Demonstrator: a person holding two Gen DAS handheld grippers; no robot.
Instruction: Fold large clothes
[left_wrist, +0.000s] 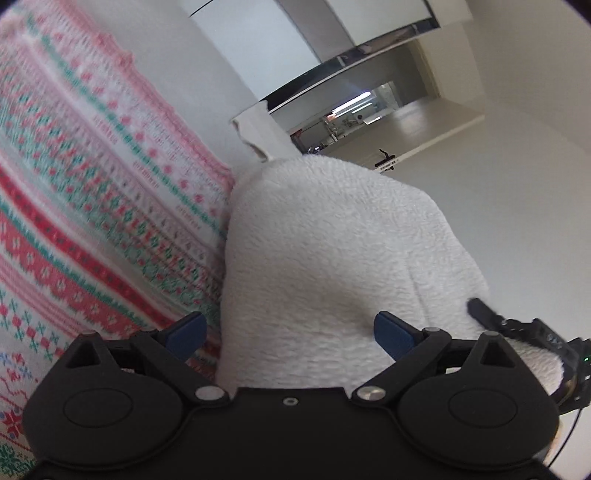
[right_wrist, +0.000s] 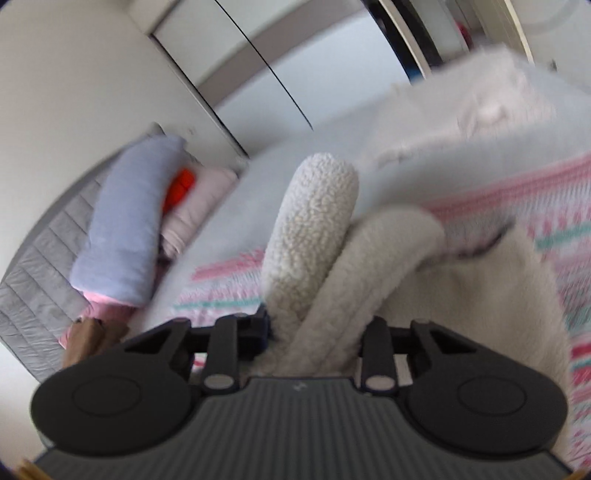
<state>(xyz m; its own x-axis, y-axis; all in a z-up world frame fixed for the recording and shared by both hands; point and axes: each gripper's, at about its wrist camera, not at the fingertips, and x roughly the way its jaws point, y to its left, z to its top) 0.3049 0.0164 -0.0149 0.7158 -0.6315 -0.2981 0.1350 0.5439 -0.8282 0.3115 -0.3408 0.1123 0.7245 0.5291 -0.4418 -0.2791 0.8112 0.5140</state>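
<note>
Left of the right gripper (right_wrist: 314, 332) lie a rolled lilac-blue pillow (right_wrist: 125, 225) and pink folded cloth (right_wrist: 199, 206). Its jaws clench the white fleecy, pink-patterned knit blanket (right_wrist: 306, 236), bunched straight ahead. The left gripper (left_wrist: 290, 334) gapes wide around the fleece (left_wrist: 325, 251) without pinching it.

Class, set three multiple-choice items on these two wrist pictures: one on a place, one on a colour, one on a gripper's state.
1. In the left wrist view, the patterned knit lies where, relative to the white fleece?
A left B right C underneath
2. The rolled bundle by the grey mattress is
A green B pale blue C black
3. The right gripper is
A open, empty B shut on fleece C unseen

A: patterned knit lies left of white fleece.
B: rolled bundle beside grey mattress.
B: right gripper pinches fleece.
</note>
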